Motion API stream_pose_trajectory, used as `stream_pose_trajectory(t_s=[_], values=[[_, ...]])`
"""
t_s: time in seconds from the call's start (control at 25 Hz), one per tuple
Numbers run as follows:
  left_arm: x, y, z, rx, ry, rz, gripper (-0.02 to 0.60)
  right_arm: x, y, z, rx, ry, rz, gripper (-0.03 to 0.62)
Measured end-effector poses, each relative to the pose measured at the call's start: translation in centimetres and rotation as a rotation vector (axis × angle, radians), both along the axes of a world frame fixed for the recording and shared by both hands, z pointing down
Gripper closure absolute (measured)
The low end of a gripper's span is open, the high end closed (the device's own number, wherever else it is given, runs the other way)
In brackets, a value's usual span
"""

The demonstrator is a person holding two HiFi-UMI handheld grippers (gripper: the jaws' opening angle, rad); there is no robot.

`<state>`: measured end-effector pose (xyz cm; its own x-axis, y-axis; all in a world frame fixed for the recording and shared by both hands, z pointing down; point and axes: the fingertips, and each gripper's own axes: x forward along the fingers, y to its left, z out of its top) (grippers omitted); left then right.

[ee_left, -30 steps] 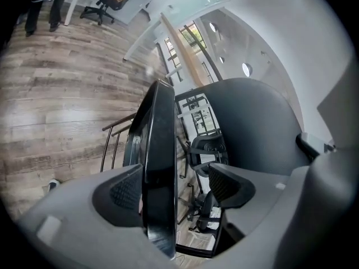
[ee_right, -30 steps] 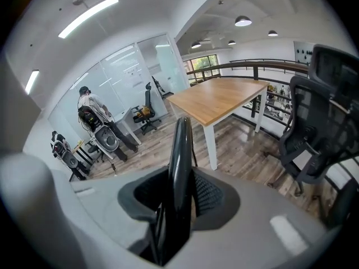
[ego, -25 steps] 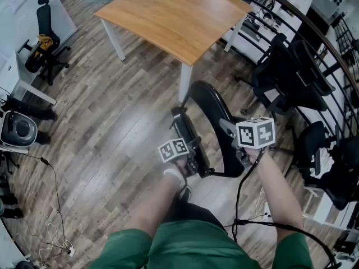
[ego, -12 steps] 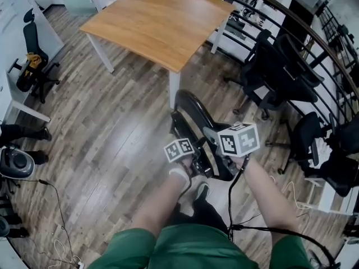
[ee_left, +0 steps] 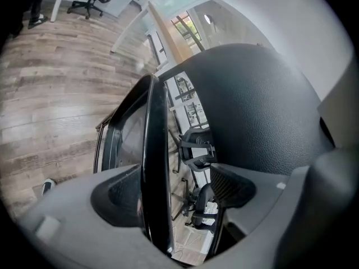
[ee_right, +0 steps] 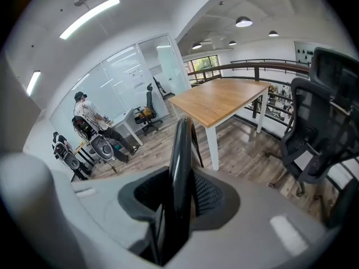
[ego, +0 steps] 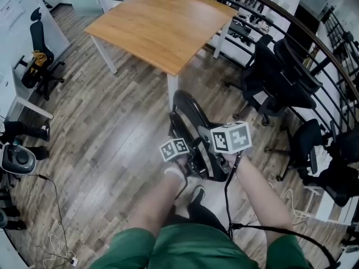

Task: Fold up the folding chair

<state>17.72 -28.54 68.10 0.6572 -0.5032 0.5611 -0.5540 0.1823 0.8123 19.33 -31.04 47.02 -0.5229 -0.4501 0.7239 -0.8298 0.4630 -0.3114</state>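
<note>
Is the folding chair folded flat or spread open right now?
Nearly folded: the folding chair has its seat and back standing close together, with a narrow gap left between them.

One folding chair (ego: 189, 112), one wooden table (ego: 162, 24), two grippers: left gripper (ee_left: 176, 194), right gripper (ee_right: 179, 198).

I look down on a floor (ego: 112, 144) of grey-brown wood planks. Standing on it are a black folding chair (ego: 193, 122) near the middle, a wooden-topped bench (ego: 162, 21) on white legs just beyond it, black office chairs (ego: 280, 77) at the right, and another office chair (ego: 39, 52) far left. Cables (ego: 63, 255) trail over the lower-left planks.
</note>
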Motion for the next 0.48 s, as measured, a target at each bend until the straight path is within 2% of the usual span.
stream_pose_trajectory(t_s=[0.2, 0.36, 0.48], values=[[1.1, -0.4, -0.1, 0.019, 0.014, 0.019, 0.216, 1.5, -0.7, 0.2, 0.001, 0.0, -0.001, 0.473], [2.1, -0.5, -0.1, 0.049, -0.013, 0.103, 0.216, 3.0, -1.6, 0.3, 0.006, 0.016, 0.002, 0.471], [2.4, -0.2, -0.3, 0.049, -0.012, 0.123, 0.218, 3.6, -1.8, 0.4, 0.0, 0.012, 0.001, 0.47]])
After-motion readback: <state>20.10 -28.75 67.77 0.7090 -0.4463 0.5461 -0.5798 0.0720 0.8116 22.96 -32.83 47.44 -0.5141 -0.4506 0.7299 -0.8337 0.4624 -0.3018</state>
